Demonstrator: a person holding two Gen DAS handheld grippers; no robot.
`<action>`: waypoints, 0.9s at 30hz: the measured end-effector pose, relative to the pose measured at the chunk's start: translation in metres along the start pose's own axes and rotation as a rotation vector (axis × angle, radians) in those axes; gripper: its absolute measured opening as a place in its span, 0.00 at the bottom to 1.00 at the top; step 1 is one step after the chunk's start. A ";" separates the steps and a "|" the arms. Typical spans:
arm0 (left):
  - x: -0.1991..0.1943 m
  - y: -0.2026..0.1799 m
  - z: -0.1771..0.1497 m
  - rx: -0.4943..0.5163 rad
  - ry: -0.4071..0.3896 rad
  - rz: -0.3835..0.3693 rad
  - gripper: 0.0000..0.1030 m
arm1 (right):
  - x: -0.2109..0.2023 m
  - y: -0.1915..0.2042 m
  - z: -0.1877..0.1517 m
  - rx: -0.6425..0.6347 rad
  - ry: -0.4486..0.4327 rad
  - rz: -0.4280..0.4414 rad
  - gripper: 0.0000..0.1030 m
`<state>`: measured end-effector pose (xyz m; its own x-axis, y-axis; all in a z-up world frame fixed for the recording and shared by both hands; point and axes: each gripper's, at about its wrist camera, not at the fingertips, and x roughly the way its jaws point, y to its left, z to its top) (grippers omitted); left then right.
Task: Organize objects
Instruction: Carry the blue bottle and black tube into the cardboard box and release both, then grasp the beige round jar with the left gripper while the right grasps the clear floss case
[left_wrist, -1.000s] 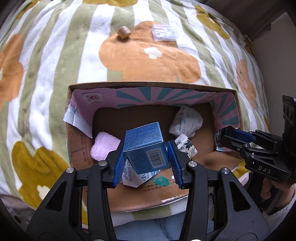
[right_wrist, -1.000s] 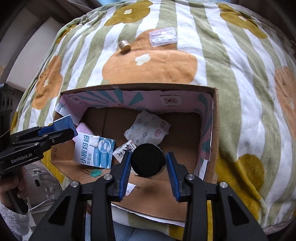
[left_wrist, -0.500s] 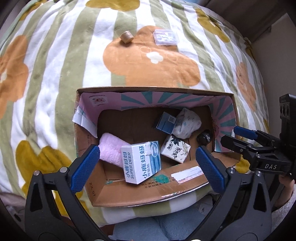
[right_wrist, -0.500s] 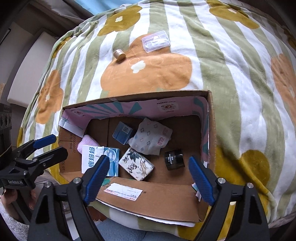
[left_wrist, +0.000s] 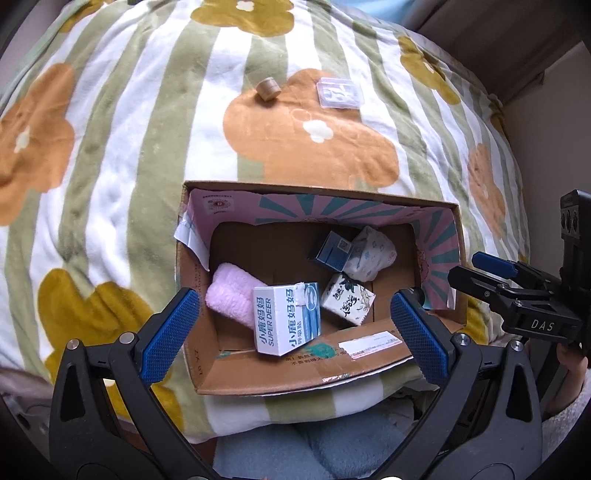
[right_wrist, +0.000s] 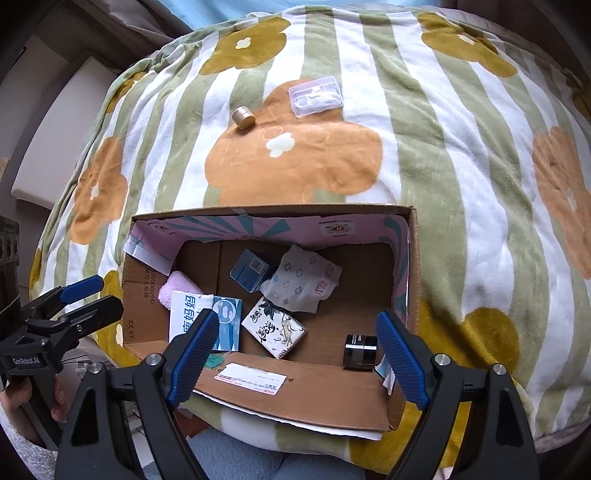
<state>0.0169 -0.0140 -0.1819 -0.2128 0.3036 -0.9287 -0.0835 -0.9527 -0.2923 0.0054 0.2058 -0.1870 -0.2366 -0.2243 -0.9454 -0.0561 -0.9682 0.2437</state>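
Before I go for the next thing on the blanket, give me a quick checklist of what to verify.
1. Left hand-held gripper empty, jaws wide apart: ok.
2. Right hand-held gripper empty, jaws apart: ok.
3. Dark blue box and black jar lying inside the cardboard box, clear of the pads: ok.
4. Items left outside: small tan cylinder and clear plastic case, both on the blanket beyond the box: not ok, not yet stowed.
5. Path to them free of obstacles: ok.
6. Room in the box: bare floor by the right wall: ok.
7. Case lid latched: cannot tell.
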 end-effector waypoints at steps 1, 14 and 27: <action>-0.005 0.000 0.003 -0.003 -0.008 0.000 1.00 | -0.004 0.001 0.002 -0.002 -0.004 -0.002 0.82; -0.045 0.001 0.056 -0.012 -0.107 0.001 1.00 | -0.036 0.014 0.049 -0.047 -0.065 -0.005 0.99; -0.030 -0.005 0.122 0.022 -0.155 0.062 1.00 | -0.030 0.017 0.118 -0.154 -0.061 -0.112 0.99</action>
<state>-0.0954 -0.0163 -0.1245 -0.3653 0.2441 -0.8983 -0.0860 -0.9697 -0.2286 -0.1027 0.2091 -0.1288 -0.2962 -0.1119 -0.9486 0.0623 -0.9933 0.0978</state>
